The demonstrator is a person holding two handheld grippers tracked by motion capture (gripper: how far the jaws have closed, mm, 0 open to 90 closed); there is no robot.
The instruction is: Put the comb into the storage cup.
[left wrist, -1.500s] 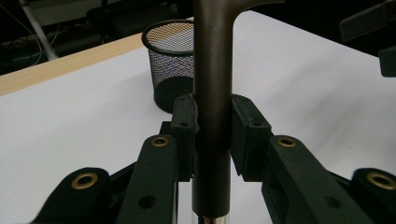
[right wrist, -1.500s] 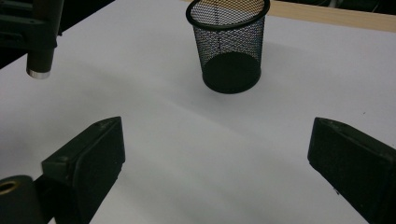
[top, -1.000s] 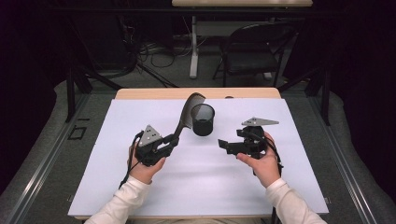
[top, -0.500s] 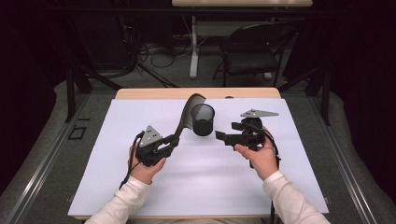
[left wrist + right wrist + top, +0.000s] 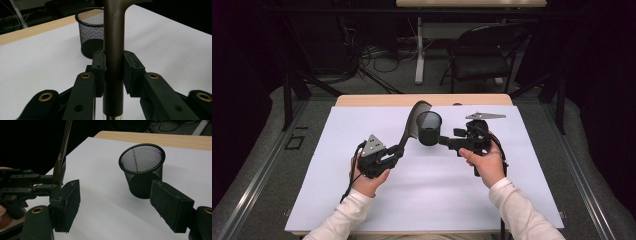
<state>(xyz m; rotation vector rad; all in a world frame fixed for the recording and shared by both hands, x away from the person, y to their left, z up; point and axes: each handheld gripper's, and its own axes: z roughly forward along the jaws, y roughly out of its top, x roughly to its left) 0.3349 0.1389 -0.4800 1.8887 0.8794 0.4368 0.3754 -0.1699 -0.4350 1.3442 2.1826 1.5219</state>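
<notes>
Closing in on the mesh cup [image 5: 429, 128], your right gripper [image 5: 446, 141] has fingers [image 5: 67, 202] apart and just narrowing, nothing pressed between them yet. Nudge its light wall off-centre and it could tip or skid across the white worktop [image 5: 422, 195]. Your left gripper [image 5: 394, 152] is clamped on the spatula [image 5: 413, 123], whose dark, matte handle rises steeply; its broad head hangs just beside the cup's rim and could knock it. The cup stands upright, black, empty, see-through.
</notes>
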